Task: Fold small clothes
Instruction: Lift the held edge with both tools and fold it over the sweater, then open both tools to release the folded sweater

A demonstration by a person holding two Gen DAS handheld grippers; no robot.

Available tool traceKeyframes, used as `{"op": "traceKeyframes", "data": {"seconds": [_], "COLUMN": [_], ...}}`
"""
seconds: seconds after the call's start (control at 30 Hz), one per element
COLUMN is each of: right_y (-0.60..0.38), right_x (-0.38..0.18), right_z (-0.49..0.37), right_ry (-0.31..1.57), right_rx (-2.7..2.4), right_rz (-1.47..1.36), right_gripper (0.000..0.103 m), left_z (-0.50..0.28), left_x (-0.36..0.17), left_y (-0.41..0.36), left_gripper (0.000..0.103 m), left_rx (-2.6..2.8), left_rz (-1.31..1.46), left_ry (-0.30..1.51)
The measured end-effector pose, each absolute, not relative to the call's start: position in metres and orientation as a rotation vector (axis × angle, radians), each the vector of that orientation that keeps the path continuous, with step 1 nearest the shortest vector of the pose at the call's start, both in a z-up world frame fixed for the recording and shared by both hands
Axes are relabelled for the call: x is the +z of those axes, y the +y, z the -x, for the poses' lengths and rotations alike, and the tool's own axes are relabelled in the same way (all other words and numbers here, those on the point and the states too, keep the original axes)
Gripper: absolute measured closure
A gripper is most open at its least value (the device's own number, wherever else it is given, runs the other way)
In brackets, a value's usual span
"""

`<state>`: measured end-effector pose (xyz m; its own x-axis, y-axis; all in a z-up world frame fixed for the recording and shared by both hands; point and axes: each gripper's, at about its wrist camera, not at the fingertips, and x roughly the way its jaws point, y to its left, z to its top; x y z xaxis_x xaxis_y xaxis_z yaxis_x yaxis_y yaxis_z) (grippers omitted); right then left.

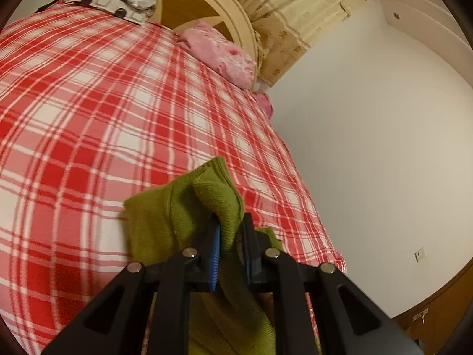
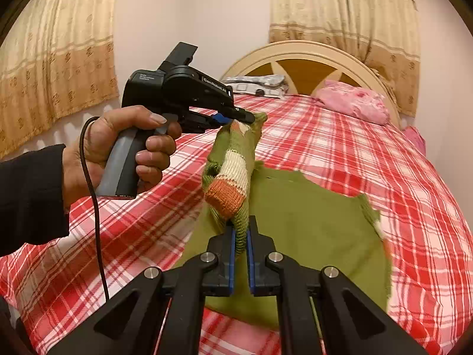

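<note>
Both tongs (image 2: 240, 238) pinching green sweater (image 2: 310, 236)

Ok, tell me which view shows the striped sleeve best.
The right wrist view: the green sweater's striped sleeve hangs lifted between the right claw and left claw, cream and orange bands plain. The left wrist view shows only bunched green knit, no stripes.

Counted items: 1 green knitted garment (image 2: 310, 230) with 1 striped sleeve (image 2: 229, 183); 2 grippers, left gripper (image 2: 236, 117) and right gripper (image 2: 241, 236); 1 hand (image 2: 118, 148); 1 plaid-covered bed (image 1: 88, 118); 1 pink pillow (image 2: 354, 103); 2 curtains (image 2: 56, 53).
</note>
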<state>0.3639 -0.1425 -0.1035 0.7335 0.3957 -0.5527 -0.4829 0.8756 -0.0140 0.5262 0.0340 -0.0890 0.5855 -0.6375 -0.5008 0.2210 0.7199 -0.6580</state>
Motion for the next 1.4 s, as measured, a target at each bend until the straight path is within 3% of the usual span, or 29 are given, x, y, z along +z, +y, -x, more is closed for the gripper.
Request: {"op": "traceKeyframes", "data": {"seconds": [0.4, 1.1, 1.33, 1.4], "right_y": [-0.21, -0.296, -0.31, -0.312], "right_x": [-0.112, -0.157, -0.173, -0.175], "right_z": [-0.368, -0.369, -0.37, -0.37], "right_ry": [0.598, 0.719, 0.764, 0.77], "right_rx": [0.414, 0.324, 0.312, 0.305], "right_rz": [0.045, -0.158, -0.224, -0.238], "right_gripper": [0.098, 0.098, 0.098, 0.098], "left_z": [-0.532, -0.542, -0.533, -0.525], "left_x": [-0.084, -0.129, -0.125, -0.117], "left_y": [-0.049, -0.164, -0.175, -0.173], "left_gripper": [0.089, 0.089, 0.08, 0.072], "left_rx": [-0.582, -0.614, -0.633, -0.639], "left_rz": [0.49, 0.344, 0.289, 0.26], "left_ry": [0.835, 0.965, 0.949, 0.925]}}
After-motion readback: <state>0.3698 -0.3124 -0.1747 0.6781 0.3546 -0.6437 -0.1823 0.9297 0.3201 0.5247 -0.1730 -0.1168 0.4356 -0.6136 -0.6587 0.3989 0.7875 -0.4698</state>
